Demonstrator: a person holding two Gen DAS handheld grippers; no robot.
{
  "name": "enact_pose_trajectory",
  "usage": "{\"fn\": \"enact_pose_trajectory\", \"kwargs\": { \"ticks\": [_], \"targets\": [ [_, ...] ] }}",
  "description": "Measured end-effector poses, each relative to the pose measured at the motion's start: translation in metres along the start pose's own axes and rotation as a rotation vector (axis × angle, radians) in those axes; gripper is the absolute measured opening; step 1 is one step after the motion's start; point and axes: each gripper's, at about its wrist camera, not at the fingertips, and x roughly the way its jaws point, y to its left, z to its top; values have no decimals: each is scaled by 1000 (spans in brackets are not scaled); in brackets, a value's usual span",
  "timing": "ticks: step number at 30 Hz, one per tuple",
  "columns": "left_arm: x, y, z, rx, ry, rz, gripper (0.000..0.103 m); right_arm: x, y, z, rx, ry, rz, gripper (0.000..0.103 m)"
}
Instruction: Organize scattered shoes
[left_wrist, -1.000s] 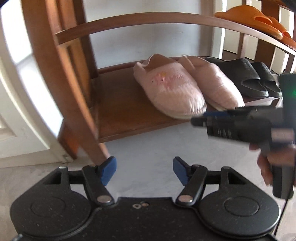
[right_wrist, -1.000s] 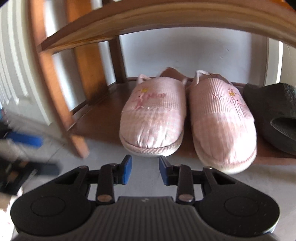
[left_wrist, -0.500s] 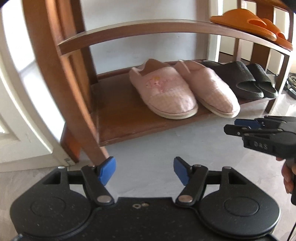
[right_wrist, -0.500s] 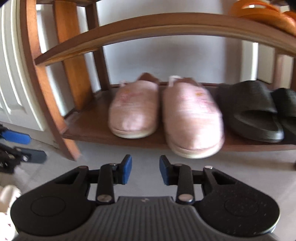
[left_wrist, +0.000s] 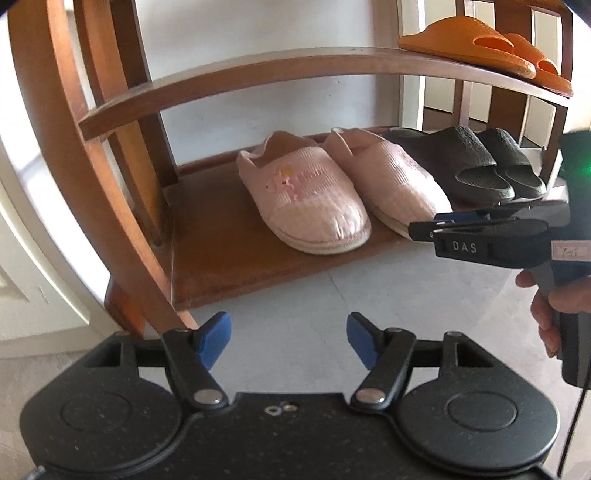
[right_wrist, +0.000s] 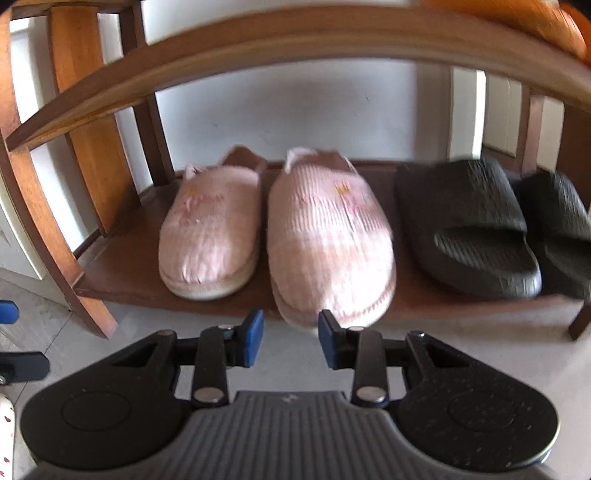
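Observation:
Two pink slippers (left_wrist: 306, 199) (right_wrist: 210, 229) sit side by side, toes outward, on the bottom shelf of a wooden shoe rack (left_wrist: 229, 254). A pair of black slides (left_wrist: 465, 166) (right_wrist: 469, 225) sits to their right. My left gripper (left_wrist: 286, 341) is open and empty above the floor in front of the rack. My right gripper (right_wrist: 290, 341) is open and empty, just in front of the right pink slipper's toe (right_wrist: 332, 240). It also shows from the side in the left wrist view (left_wrist: 428, 229).
Orange slides (left_wrist: 484, 48) lie on the upper shelf at the right. The rack's left post (left_wrist: 74, 177) stands close to my left gripper. A white door and frame (left_wrist: 22, 280) are at the far left. A white patterned object (right_wrist: 5, 432) lies on the floor at lower left.
The right gripper has moved forward toward the right pink slipper and its jaws have opened a little wider. The left gripper has stayed open and shifted slightly.

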Motion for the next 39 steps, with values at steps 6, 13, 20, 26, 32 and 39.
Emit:
{"fn": "enact_pose_trajectory", "kwargs": {
  "ticks": [6, 13, 20, 26, 32, 39],
  "targets": [
    [11, 2, 10, -27, -12, 26, 69, 18, 7, 16, -46, 11, -6, 38],
    [15, 5, 8, -37, -5, 26, 69, -10, 6, 1, -19, 23, 32, 37],
    [16, 3, 12, -37, -8, 24, 69, 2, 1, 0, 0, 54, 21, 37],
    [16, 4, 9, -40, 8, 24, 69, 9, -1, 9, 15, 43, 14, 38],
    [15, 7, 9, -41, 11, 34, 70, 11, -2, 5, 23, 63, 4, 38],
    [5, 9, 10, -23, 1, 55, 70, 20, -6, 7, 38, 85, -5, 38]
  ]
}}
